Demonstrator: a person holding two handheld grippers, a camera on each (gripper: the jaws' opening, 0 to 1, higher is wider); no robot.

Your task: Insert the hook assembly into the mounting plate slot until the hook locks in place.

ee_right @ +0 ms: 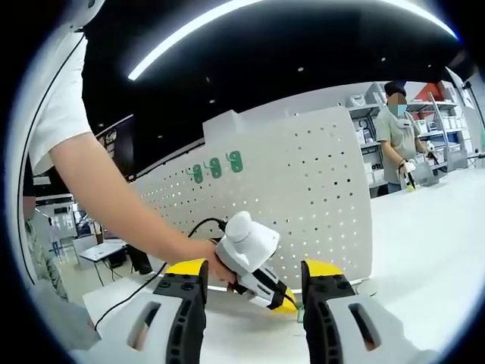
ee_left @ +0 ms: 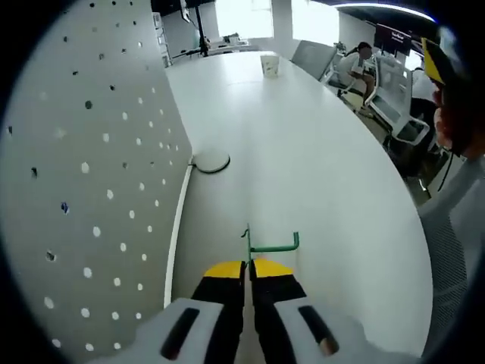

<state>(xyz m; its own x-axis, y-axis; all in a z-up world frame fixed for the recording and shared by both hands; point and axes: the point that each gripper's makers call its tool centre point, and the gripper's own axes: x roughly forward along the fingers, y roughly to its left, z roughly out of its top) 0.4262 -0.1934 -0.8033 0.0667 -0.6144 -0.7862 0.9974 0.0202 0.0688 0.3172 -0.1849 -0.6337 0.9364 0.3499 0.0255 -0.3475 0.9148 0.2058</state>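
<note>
In the left gripper view, my left gripper (ee_left: 248, 266) is shut on a thin green hook (ee_left: 271, 245), whose bar runs right and ends in a small upturn, just above the white table (ee_left: 303, 167). The white pegboard (ee_left: 91, 189) stands close on the left. In the right gripper view, my right gripper (ee_right: 254, 268) stands open with nothing between its yellow-tipped fingers (ee_right: 186, 267). Beyond them a hand holds the left gripper (ee_right: 285, 302) low in front of the pegboard (ee_right: 303, 205). Three green hooks (ee_right: 216, 168) hang high on that board.
A paper cup (ee_left: 270, 64) stands far down the table. A black cable (ee_left: 211, 163) loops at the pegboard's foot. People sit by chairs (ee_left: 394, 98) past the table's right edge. Another person (ee_right: 394, 133) stands at a far bench.
</note>
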